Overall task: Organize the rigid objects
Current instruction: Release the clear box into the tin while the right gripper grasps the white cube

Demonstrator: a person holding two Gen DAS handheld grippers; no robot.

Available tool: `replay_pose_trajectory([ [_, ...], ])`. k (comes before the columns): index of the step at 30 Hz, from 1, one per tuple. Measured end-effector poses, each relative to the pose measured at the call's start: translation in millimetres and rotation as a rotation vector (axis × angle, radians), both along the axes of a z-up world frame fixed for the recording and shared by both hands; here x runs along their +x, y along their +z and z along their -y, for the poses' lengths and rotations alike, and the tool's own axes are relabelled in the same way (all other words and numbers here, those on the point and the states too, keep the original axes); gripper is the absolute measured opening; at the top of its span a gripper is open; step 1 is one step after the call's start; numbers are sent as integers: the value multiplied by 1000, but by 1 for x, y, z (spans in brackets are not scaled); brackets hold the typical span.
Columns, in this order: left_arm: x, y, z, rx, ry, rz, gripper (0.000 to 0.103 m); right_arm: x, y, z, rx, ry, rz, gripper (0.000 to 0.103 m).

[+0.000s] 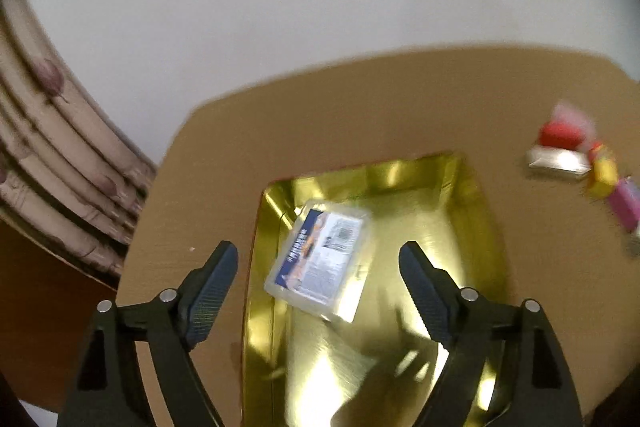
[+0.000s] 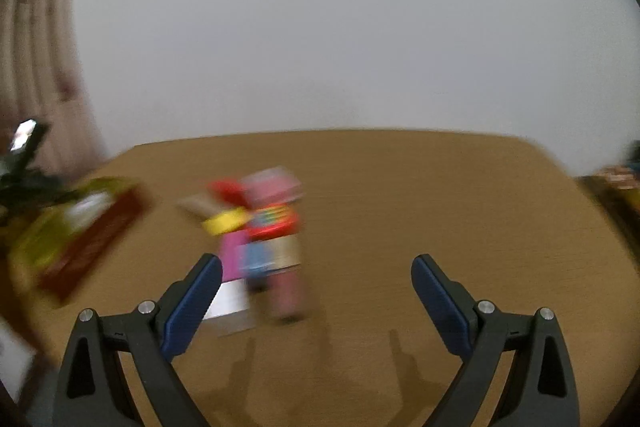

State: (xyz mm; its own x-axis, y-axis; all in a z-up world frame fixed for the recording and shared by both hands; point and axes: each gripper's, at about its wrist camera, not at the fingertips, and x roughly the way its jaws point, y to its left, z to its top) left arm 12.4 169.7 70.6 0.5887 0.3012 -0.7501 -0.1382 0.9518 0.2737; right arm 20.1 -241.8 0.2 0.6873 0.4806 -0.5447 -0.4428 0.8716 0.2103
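In the left wrist view, the left tongs [image 1: 319, 255] are spread wide and hold nothing. Below them a gold tray [image 1: 472, 227] lies on the brown worktop [image 1: 360, 107], near its left edge. Inside the tray lies a flat clear plastic case [image 1: 320, 259] with a blue and white label; it is turned at an angle and rests in the far left part of the tray, close to the left rim. Near the right edge of the worktop, well apart from the tray, there is a small heap of colourful boxes [image 1: 580, 163]: red, silver, yellow and pink ones, blurred. A curtain [image 1: 60, 155] with a pattern hangs at the left.

In the right wrist view, the right tongs [image 2: 317, 271] are also spread wide and empty, above the worktop [image 2: 440, 207]. The heap of colourful boxes [image 2: 260, 235] stands just ahead of the left finger, around the middle of the worktop; the picture is too blurred to count them. The gold tray [image 2: 96, 235] shows its dark red outer side near the left edge. Behind the worktop is a plain white wall [image 2: 340, 27].
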Motion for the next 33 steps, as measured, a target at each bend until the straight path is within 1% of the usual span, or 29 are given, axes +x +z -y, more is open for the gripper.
replay_pose_trajectory([
  [2,-25,16,16,-21,27,67,91,-7,-1,-15,-30,77,-20,98],
  [4,-52,28,34,-41,33,141,91,-13,-2,-29,-69,128,-10,98],
  [6,-75,35,61,-36,10,175,99,-16,-2,-43,-96,179,-13,98],
  [7,-85,36,71,-24,6,179,99,-15,-3,-50,-116,198,-13,98],
  [9,-101,35,86,-19,-2,180,100,-12,-5,-60,-126,224,-26,96],
  [12,-124,25,100,-75,-6,140,100,-1,-10,-61,-129,216,-70,92],
  [13,-131,21,104,-90,9,125,100,4,-13,-60,-132,214,-85,89],
  [15,-141,12,108,-133,24,94,100,13,-18,-61,-134,216,-128,75],
  [16,-143,8,111,-151,23,75,100,17,-21,-62,-141,220,-143,70],
  [17,-145,4,111,-167,25,56,100,19,-24,-64,-150,222,-150,64],
  [18,-148,-2,111,-180,31,39,100,22,-27,-66,-160,225,-160,60],
  [22,-156,-18,112,-199,39,1,100,26,-34,-70,-178,235,-180,59],
  [23,-156,-20,111,-212,41,-5,100,27,-35,-71,-183,236,-188,52],
  [24,-156,-23,110,-229,44,-18,100,30,-38,-72,-194,235,-205,34],
  [25,-158,-27,109,-238,48,-28,100,31,-39,-73,-193,240,-222,31],
  [27,-159,-30,105,-251,69,-32,100,30,-37,-74,-196,249,-226,31],
  [29,-166,-29,99,-266,81,-17,100,24,-31,-75,-199,247,-229,31],
  [31,-173,-24,93,-269,109,13,100,17,-14,-77,-147,270,-230,31],
  [33,-181,-17,89,-252,131,52,100,11,12,-87,-102,306,-208,31],
])
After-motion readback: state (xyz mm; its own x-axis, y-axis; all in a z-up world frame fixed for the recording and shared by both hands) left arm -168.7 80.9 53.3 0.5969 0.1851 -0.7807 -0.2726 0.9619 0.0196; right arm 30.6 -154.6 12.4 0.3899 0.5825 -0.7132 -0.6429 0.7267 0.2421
